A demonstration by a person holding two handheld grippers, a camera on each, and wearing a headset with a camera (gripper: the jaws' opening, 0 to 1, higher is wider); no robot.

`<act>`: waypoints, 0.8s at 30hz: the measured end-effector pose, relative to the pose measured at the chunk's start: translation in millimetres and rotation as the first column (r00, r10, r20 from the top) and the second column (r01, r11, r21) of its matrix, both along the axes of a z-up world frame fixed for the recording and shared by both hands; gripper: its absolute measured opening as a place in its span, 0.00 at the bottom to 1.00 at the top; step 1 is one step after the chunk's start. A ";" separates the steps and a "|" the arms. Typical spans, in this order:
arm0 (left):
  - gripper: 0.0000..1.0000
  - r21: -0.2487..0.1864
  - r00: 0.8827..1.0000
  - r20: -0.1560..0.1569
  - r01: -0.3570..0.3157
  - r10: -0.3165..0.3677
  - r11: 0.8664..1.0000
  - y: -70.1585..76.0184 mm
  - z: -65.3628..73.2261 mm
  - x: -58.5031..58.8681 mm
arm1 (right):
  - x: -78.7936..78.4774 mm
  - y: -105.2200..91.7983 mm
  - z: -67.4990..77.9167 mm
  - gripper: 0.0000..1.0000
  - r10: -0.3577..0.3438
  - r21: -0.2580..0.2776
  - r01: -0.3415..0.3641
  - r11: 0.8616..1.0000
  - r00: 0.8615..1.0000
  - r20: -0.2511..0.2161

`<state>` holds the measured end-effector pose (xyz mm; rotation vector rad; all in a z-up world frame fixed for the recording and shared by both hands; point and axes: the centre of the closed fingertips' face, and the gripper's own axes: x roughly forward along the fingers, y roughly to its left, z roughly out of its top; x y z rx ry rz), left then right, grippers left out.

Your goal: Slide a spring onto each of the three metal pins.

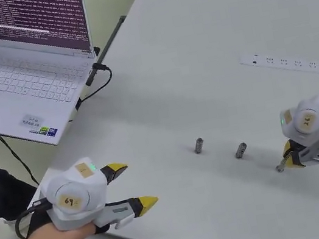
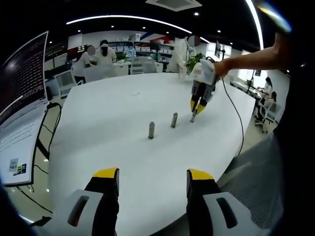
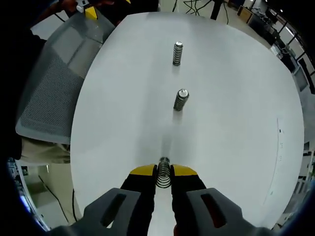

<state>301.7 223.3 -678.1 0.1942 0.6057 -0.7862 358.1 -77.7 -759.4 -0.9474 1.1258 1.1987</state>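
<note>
At the near edge of the white table [image 1: 196, 45], the left gripper [image 1: 138, 183] hovers with its yellow-tipped jaws spread wide and nothing between them. Over to the right, the right gripper [image 3: 163, 172] points down at the tabletop, its jaws pinching a spring [image 3: 163, 178]. A rounded metal pin head [image 3: 164, 161] shows at the spring's far end. In the head view the held piece leans, its lower end at or just above the table surface; which of the two I cannot tell. A little farther in, between the two grippers, two more metal pins stand upright on the table, near each other but apart. Each has a spring around its shaft: the nearer sprung pin [image 3: 180, 100] and the farther sprung pin [image 3: 177, 53]. Farther back a white power strip [image 1: 289, 64] lies flat on the right. An open laptop [image 1: 20, 63] sits at the far left with a black cable [image 1: 95, 70] plugged into its side.
</note>
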 end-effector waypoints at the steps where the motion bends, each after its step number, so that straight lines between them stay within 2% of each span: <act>1: 0.50 0.000 1.000 0.000 -0.001 0.001 1.000 0.3 0.1 0.0 | -0.1 0.1 -0.8 0.09 0.002 -0.002 -0.002 1.000 1.000 -0.002; 17: 0.50 0.005 1.000 -0.009 -0.022 0.022 1.000 10.6 -1.8 -3.0 | 4.1 -0.1 -17.3 0.09 -0.010 -0.011 0.010 1.000 1.000 -0.013; 24: 0.50 0.003 1.000 -0.010 -0.022 0.022 1.000 10.3 -2.0 -4.5 | 4.5 -0.4 -24.4 0.09 0.003 -0.027 -0.003 1.000 1.000 -0.016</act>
